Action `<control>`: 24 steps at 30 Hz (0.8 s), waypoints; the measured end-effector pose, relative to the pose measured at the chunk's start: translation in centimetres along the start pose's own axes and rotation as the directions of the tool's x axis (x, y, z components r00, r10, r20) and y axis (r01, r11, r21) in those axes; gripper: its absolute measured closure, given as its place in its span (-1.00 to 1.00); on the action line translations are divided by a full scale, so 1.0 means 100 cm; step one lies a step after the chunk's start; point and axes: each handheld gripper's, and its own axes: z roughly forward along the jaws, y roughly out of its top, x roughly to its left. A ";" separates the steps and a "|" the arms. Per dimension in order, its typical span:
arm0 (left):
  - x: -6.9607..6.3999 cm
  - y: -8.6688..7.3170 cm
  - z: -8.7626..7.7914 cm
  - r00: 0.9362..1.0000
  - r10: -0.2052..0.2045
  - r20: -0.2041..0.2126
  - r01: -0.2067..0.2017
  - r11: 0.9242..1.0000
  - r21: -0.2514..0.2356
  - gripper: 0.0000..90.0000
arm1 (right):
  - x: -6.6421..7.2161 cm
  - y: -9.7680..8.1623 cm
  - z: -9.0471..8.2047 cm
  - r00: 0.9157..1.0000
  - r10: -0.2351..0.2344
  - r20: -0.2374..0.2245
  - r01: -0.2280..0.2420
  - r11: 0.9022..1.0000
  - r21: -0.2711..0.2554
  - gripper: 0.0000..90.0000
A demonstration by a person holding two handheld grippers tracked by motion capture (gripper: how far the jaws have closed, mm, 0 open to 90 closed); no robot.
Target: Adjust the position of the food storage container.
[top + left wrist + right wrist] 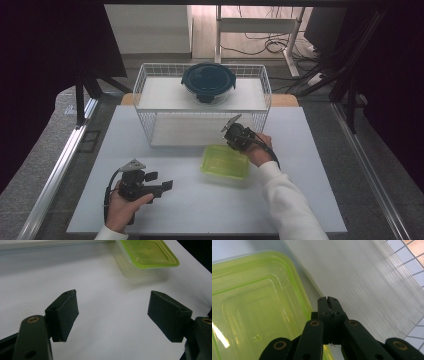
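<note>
The right tool (234, 131) has its jaws pressed together with nothing between them, and hovers just over the far right corner of the green-lidded box (225, 161), close to the front wall of the white wire basket (150, 125). The left tool (160, 186) rests low at the near left of the table (200, 210), jaws spread wide and empty, pointing toward the box, well apart from it. A round container with a dark blue lid (208, 82) sits on top of the basket.
</note>
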 end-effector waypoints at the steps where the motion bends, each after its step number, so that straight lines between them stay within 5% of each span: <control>1: 0.000 0.000 0.000 1.000 -0.001 0.002 0.001 1.000 0.000 -0.48 | 0.001 0.001 0.000 1.000 -0.003 0.001 0.003 1.000 0.002 0.96; 9: 0.001 -0.001 0.002 1.000 -0.005 -0.001 0.005 1.000 0.011 -0.47 | 0.006 0.002 0.008 0.998 -0.062 -0.003 0.062 0.997 0.043 0.97; 24: 0.000 -0.002 0.004 1.000 -0.008 0.004 0.008 1.000 0.017 -0.47 | 0.033 0.002 0.004 0.989 -0.125 -0.081 0.126 0.992 0.010 0.97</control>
